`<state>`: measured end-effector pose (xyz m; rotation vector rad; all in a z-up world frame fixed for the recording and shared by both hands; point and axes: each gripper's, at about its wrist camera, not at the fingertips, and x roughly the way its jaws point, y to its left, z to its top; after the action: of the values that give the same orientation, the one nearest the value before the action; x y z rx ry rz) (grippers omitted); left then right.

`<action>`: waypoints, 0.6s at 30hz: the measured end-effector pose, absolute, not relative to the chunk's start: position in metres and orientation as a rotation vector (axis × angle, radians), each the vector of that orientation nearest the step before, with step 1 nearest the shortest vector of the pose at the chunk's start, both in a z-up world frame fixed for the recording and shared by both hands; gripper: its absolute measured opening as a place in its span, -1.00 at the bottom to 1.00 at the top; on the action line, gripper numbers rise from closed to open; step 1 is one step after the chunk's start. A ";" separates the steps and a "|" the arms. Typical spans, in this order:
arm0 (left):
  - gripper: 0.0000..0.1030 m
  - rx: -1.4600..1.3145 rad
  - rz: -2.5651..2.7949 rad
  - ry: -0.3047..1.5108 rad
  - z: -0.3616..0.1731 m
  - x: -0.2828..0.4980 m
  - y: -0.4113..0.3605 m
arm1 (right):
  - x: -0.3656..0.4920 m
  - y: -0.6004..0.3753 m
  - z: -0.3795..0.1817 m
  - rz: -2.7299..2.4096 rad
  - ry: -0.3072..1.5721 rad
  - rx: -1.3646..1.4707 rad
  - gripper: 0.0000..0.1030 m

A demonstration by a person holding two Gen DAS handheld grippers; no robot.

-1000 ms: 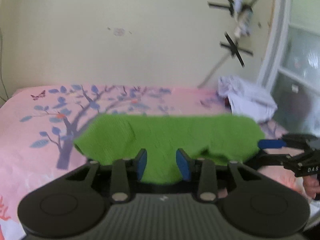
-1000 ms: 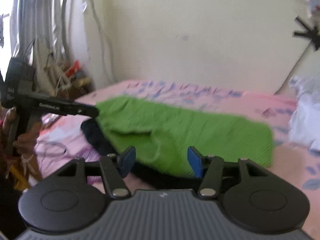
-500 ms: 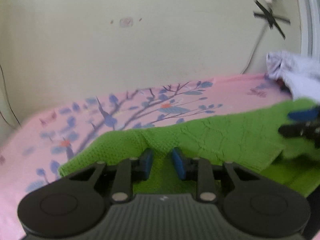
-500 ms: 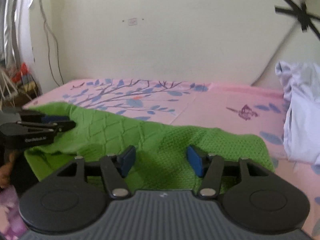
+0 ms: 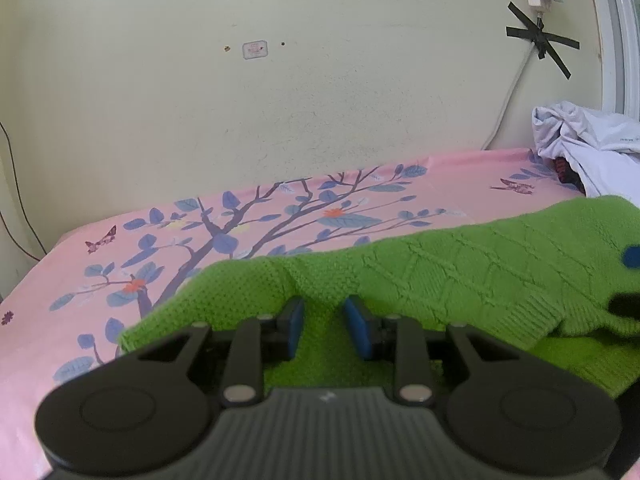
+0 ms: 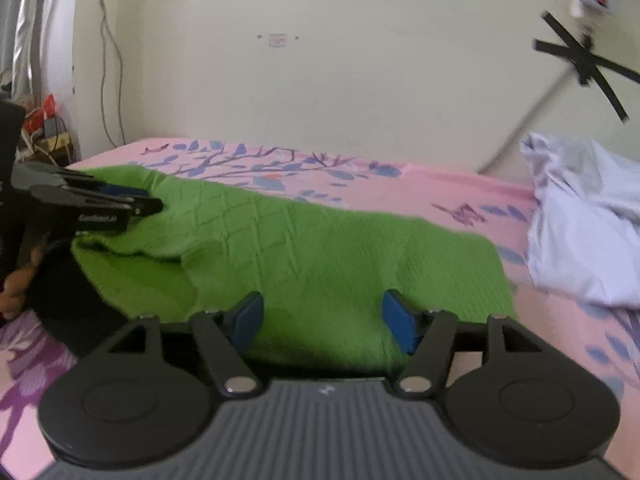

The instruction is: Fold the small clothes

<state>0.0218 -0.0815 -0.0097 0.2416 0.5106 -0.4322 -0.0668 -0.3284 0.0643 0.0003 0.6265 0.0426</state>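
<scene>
A green knit garment (image 5: 460, 276) lies spread across the pink floral bedsheet (image 5: 280, 216), with one layer folded over another. My left gripper (image 5: 325, 326) is shut on a fold of its near edge, and green fabric fills the narrow gap between the blue pads. In the right wrist view the same gripper (image 6: 154, 202) pinches the garment's (image 6: 320, 256) left end. My right gripper (image 6: 322, 322) sits low over the garment's near right part. Its jaws are opening, and the cloth lies loose between the wide-set pads. Its tip (image 5: 629, 280) shows at the left wrist view's right edge.
A crumpled white cloth (image 6: 584, 232) lies on the bed to the right, near the wall. A dark cloth (image 6: 68, 312) sits under the garment's left end. Cables and black tape run over the wall (image 5: 320, 100) behind, with clutter (image 6: 44, 132) at the far left.
Both grippers have come down and the garment has settled from hanging to lying on the bed. The left jaws narrowed on the fabric. The right jaws have spread wider.
</scene>
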 end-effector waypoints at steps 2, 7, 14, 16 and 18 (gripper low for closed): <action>-0.50 0.237 -0.434 0.510 -0.010 0.022 -0.081 | -0.077 -0.335 0.064 0.014 0.634 0.035 0.20; -0.48 0.233 -0.434 0.506 -0.010 0.020 -0.080 | -0.090 -0.341 0.065 -0.002 0.616 0.107 0.21; -0.40 0.238 -0.430 0.502 -0.009 0.016 -0.079 | -0.102 -0.328 0.069 -0.055 0.581 0.110 0.24; -0.37 0.240 -0.426 0.502 -0.009 0.014 -0.079 | -0.106 -0.325 0.075 -0.059 0.562 0.103 0.24; -0.35 0.245 -0.420 0.501 -0.009 0.013 -0.080 | -0.109 -0.323 0.081 -0.059 0.532 0.106 0.25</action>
<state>0.0130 -0.0798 -0.0089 0.2454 0.5011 -0.4203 -0.1092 -0.3227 0.0809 0.1063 0.5321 -0.0590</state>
